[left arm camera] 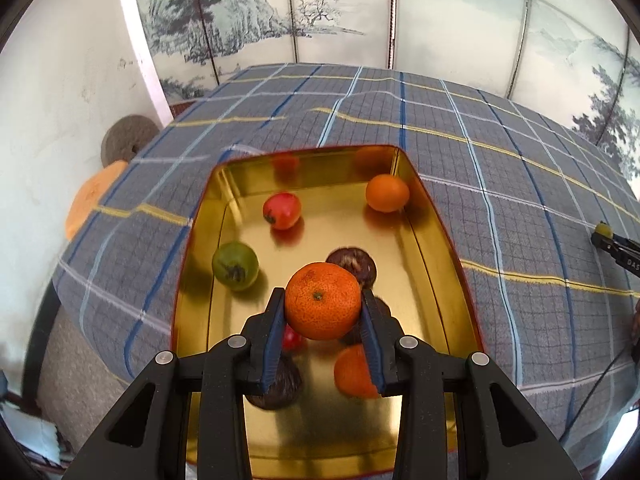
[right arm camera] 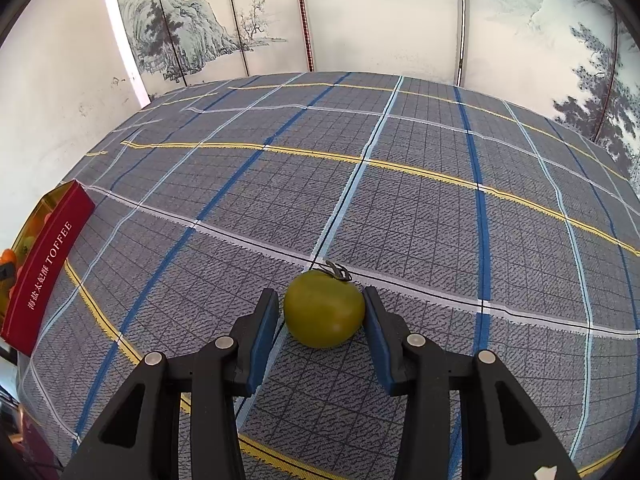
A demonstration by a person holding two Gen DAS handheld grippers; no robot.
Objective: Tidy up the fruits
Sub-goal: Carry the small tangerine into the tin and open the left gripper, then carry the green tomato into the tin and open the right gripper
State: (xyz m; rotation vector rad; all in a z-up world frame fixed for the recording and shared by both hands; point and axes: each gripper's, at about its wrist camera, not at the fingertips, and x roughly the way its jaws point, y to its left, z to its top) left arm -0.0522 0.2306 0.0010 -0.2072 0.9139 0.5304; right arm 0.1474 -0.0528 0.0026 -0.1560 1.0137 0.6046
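My left gripper [left arm camera: 322, 296] is shut on an orange mandarin [left arm camera: 322, 300], held above the gold tin [left arm camera: 436, 216]. In the tin lie a red tomato [left arm camera: 281, 210], a green tomato [left arm camera: 235, 265], an orange [left arm camera: 387, 193], a second orange [left arm camera: 354, 372] and dark brown fruits [left arm camera: 352, 264], some partly hidden by the fingers. A green tomato [right arm camera: 324, 308] rests on the checked cloth [right arm camera: 400, 200] between the fingers of my right gripper [right arm camera: 320, 300]. The left pad stands clear of the tomato and the right pad is just at its side. The tin's red wall [right arm camera: 48, 264] shows at far left.
A painted folding screen [right arm camera: 360, 20] stands behind the table. Past the table's left edge sit a round orange object [left arm camera: 90, 204] and a grey one [left arm camera: 126, 140], by a white wall. In the left wrist view the right gripper [left arm camera: 600, 236] shows at the far right.
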